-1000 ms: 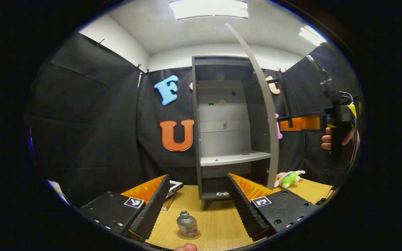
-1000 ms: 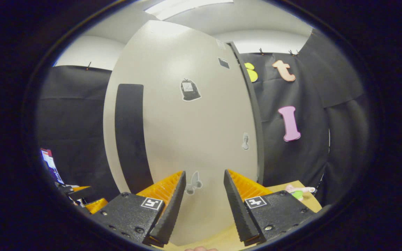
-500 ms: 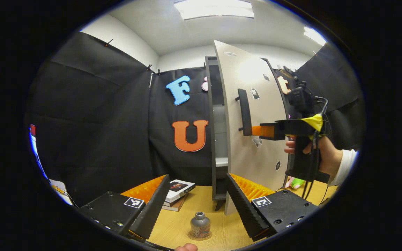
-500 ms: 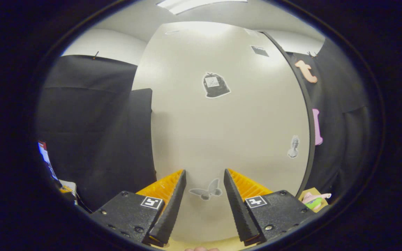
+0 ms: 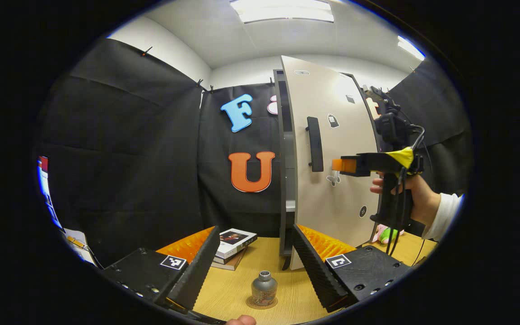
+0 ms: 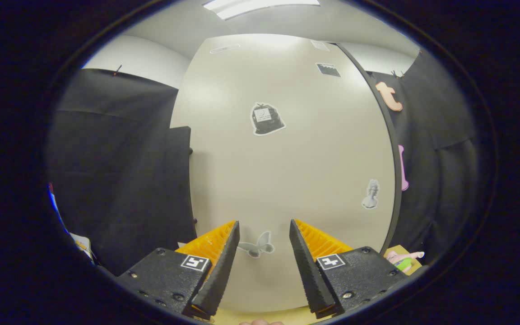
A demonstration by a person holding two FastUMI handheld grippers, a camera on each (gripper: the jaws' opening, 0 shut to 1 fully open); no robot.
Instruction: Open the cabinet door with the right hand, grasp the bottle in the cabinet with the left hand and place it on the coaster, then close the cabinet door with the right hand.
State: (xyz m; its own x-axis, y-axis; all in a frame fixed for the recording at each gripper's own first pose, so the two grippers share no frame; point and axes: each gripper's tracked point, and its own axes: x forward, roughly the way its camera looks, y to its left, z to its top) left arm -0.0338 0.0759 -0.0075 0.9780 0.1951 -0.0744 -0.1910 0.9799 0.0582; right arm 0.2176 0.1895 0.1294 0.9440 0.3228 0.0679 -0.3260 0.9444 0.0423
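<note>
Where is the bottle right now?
In the left gripper view, the bottle stands upright on the coaster on the wooden table, between that gripper's fingers.

the right gripper (image 6: 262, 253) faces the pale cabinet door (image 6: 287, 171) up close, fingers parted with nothing between them, a butterfly sticker (image 6: 255, 245) showing in the gap. the tips seem just short of the door.

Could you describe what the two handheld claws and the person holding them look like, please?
The left claw has two long ridged wedge fingers on black blocks, each block bearing a square black-and-white marker and small screws. The right claw is built the same. From the side, the right claw has a black pistol-style handle, yellow tape, black cables and a camera on top. The hand wears a white sleeve.
</note>
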